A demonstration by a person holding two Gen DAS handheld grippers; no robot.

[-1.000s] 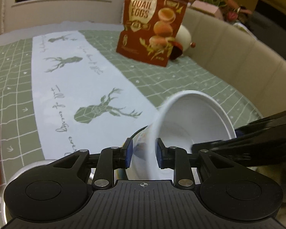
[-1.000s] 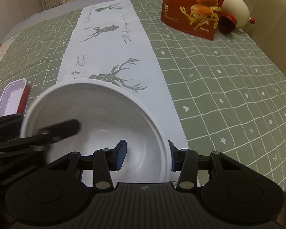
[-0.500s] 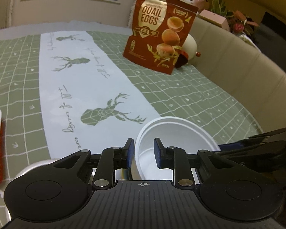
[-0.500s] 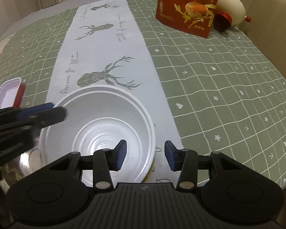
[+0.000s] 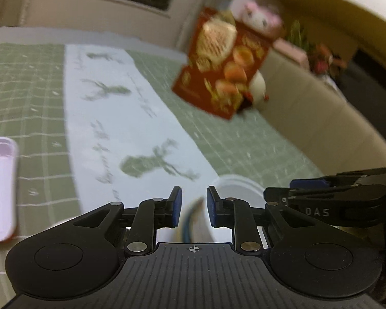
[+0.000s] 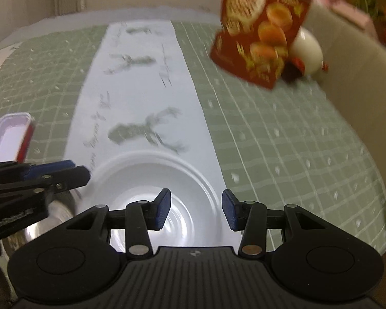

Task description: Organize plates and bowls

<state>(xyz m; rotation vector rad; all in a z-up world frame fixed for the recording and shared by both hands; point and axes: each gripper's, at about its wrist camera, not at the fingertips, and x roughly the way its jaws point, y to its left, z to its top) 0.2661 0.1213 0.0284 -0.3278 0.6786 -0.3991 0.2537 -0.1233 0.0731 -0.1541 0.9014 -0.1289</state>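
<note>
Covering the table, a green checked cloth (image 6: 283,134) carries a pale deer-print runner (image 6: 141,82).

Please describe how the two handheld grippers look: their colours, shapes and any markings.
Both are black plastic. The left gripper and the right gripper each have a ribbed body, two round discs, silver rivets and linkage arms carrying blue pads. A small crosshair mark sits at the body's front centre. White letters "DAS" show on the right gripper's side in the left wrist view. No cables or sleeves are visible.

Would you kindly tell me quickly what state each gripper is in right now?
Left gripper: jaws closing, nothing between them.
Right gripper: open, empty, over the white bowl.
</note>
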